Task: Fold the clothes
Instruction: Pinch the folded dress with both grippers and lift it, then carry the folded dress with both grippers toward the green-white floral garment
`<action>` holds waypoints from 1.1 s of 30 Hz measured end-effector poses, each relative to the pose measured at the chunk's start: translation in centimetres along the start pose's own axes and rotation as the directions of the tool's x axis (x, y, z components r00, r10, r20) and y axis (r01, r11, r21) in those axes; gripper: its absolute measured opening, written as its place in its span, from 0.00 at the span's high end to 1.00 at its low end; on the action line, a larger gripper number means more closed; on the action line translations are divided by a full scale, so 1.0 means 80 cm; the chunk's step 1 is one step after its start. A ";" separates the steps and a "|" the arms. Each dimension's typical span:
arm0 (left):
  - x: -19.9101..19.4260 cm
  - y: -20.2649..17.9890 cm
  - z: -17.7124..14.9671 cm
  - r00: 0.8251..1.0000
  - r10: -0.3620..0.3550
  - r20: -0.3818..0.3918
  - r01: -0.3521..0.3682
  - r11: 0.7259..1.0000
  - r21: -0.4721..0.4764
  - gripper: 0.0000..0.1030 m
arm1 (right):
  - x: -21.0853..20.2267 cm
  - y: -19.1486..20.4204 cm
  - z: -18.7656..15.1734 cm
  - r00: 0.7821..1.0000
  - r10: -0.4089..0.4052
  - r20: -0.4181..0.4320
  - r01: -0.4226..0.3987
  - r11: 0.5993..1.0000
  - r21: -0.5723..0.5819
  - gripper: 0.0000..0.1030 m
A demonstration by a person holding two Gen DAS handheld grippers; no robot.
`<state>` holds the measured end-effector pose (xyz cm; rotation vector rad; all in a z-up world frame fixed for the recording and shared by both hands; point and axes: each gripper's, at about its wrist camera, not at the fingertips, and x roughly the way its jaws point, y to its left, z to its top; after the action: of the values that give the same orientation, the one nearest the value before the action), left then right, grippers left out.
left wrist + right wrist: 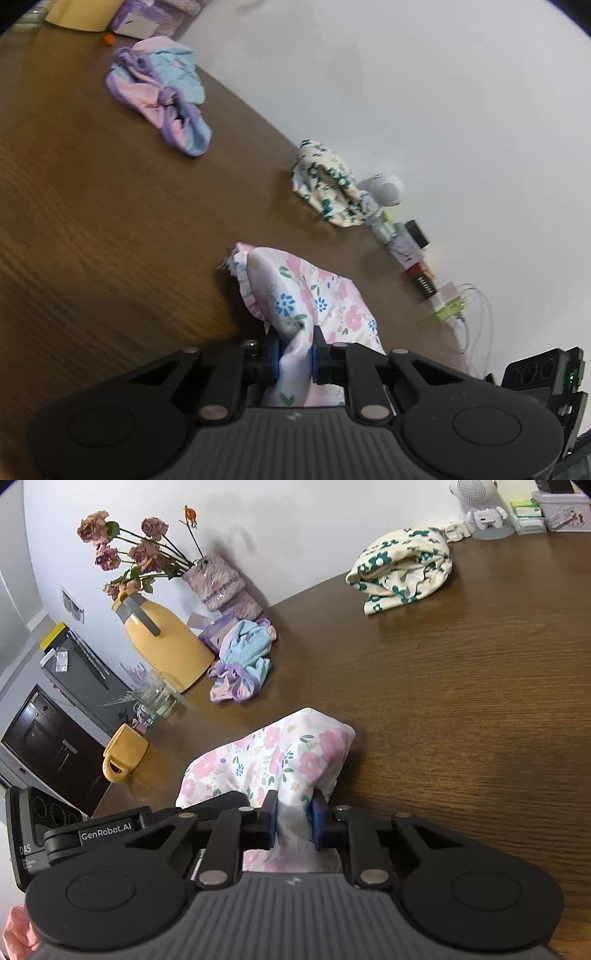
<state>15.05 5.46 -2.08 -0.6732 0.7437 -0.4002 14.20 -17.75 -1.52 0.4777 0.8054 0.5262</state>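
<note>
A white garment with pink and blue flowers (310,295) lies bunched on the brown wooden table (110,221). My left gripper (295,356) is shut on a fold of it, the cloth pinched between the blue pads. In the right wrist view the same floral garment (273,753) rises in a heap, and my right gripper (293,821) is shut on another fold of it. The left gripper's black body (40,830) shows at the lower left of that view.
A crumpled pink, blue and purple garment (162,92) and a cream garment with green flowers (328,184) lie farther back on the table. A yellow jug (162,642), a glass (155,694), a yellow mug (123,753), dried roses, small boxes (410,243) and cables stand along the wall.
</note>
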 end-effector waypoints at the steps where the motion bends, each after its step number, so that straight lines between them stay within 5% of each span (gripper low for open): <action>1: 0.001 -0.001 0.003 1.000 -0.010 0.000 0.010 1.000 0.001 0.88 | -0.002 0.003 0.002 1.000 -0.008 0.009 0.008 1.000 -0.005 0.85; 10: 0.006 -0.020 0.048 0.995 -0.094 0.036 0.093 0.995 0.039 0.88 | -0.015 0.026 0.043 0.996 -0.021 0.088 0.023 0.999 -0.023 0.87; 17: 0.035 -0.053 0.134 0.989 -0.134 0.064 0.127 0.986 0.109 0.88 | -0.009 0.044 0.118 0.985 -0.047 0.169 0.056 0.997 -0.050 0.87; 24: 0.145 -0.107 0.254 0.988 -0.148 0.046 0.137 0.972 0.193 0.88 | 0.017 0.026 0.243 0.954 -0.133 0.270 0.153 0.987 -0.054 0.87; 33: 0.334 -0.106 0.334 0.988 -0.126 -0.094 0.143 0.969 0.201 0.88 | 0.091 -0.105 0.339 0.939 -0.219 0.265 0.205 0.976 0.079 0.86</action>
<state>51.76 -4.38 5.32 -0.5141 0.7232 -0.6238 41.57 -25.21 5.91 0.4911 0.5973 0.2331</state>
